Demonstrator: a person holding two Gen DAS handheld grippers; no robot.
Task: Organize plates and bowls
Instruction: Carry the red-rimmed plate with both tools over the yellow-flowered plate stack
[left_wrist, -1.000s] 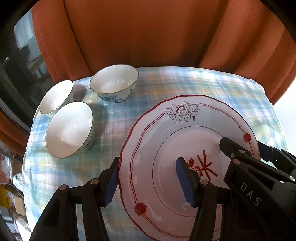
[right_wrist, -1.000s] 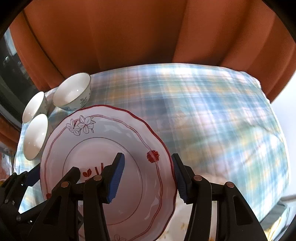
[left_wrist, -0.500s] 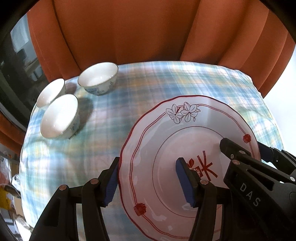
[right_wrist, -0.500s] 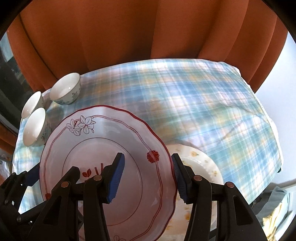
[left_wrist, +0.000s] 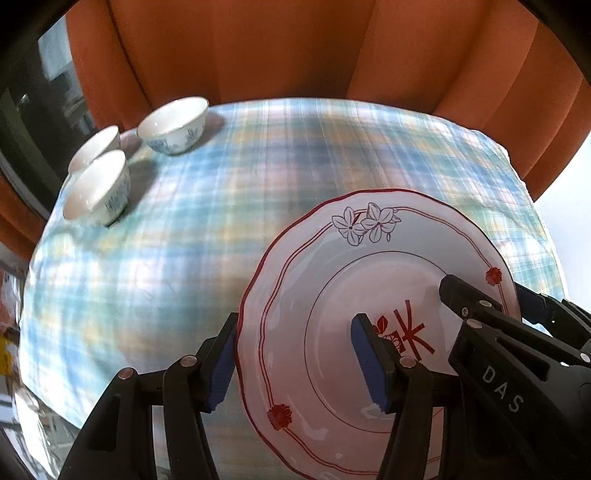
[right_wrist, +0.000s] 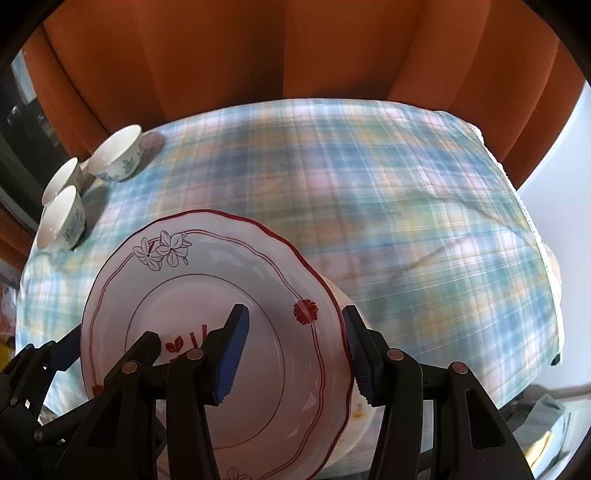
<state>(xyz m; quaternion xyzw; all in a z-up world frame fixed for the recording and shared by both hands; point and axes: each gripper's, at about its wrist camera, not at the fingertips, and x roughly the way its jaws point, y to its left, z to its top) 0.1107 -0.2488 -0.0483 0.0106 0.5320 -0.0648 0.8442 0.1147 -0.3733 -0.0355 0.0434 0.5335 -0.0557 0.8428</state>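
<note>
Left gripper (left_wrist: 295, 356): fingers partly closed, clamped across the left rim of the red-trimmed plate (left_wrist: 332, 280). One blue pad (left_wrist: 369, 363) sits on the plate's top face, the other under the rim.

Right gripper (right_wrist: 295, 350): same opening, pinching the plate's right rim, one pad on the face and one outside the edge. From the left wrist view I see it coming in from the right with a finger over the plate face.

The plate is held by both, over the near edge of the table; I can't tell whether it is clear of the plaid tablecloth (right_wrist: 369, 177).

Under the plate's right side, right wrist view shows a second plate (right_wrist: 356, 417), pale with yellowish marks, mostly hidden, at the near edge.

Far left corner: three white-and-blue bowls (left_wrist: 173, 125), upright and clustered close; I can't tell if they touch.

Orange curtain (right_wrist: 295, 48) hangs behind the far edge.
</note>
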